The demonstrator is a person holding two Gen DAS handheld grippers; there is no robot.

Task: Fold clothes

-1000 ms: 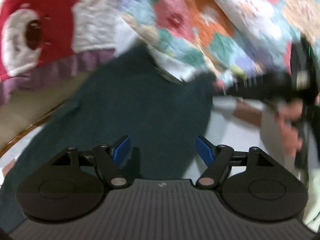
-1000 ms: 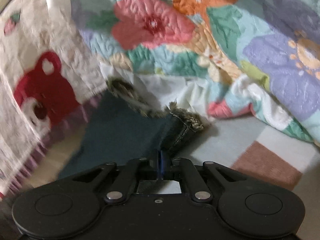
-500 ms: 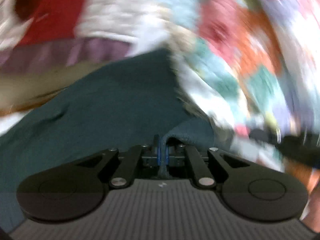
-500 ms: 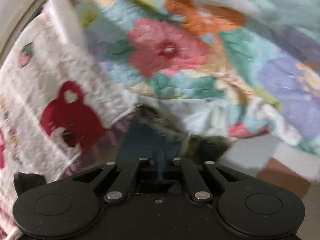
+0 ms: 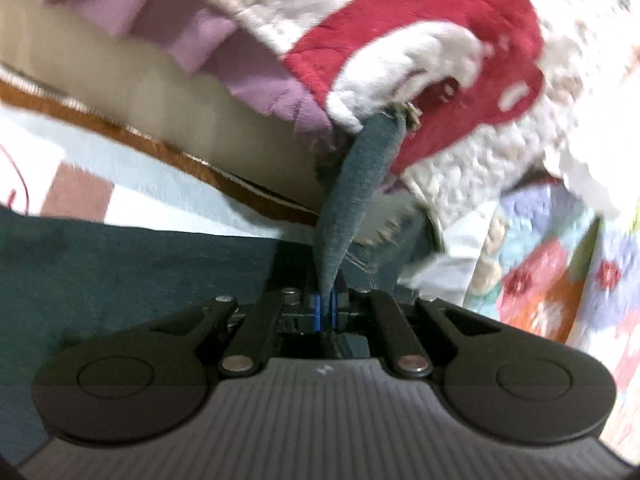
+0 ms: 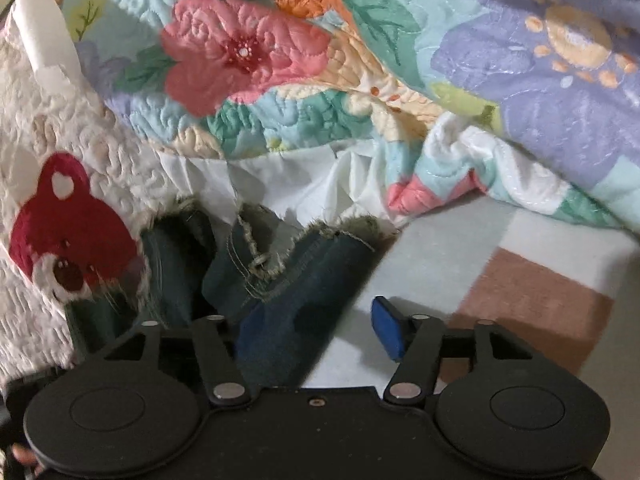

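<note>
A dark teal garment with a frayed hem (image 6: 304, 276) lies bunched on the checked sheet in the right wrist view. My right gripper (image 6: 316, 332) is opening. Its right blue pad (image 6: 386, 330) stands free, and the cloth still drapes over the left finger without being pinched. In the left wrist view my left gripper (image 5: 326, 314) is shut on a fold of the same garment (image 5: 360, 184). That fold rises as a taut strip toward its frayed end. The rest of the cloth lies flat at lower left.
A white quilted blanket with a red bear (image 5: 420, 40) hangs close above and to the left (image 6: 60, 216). A floral quilt (image 6: 280, 60) is heaped behind the garment. The checked sheet (image 6: 520, 300) spreads to the right. A brown trimmed edge (image 5: 180, 152) runs at left.
My left gripper shut on the garment's edge, then rolled and swept sideways, drawing the cloth into a strip. My right gripper let go of the frayed hem and its jaws spread.
</note>
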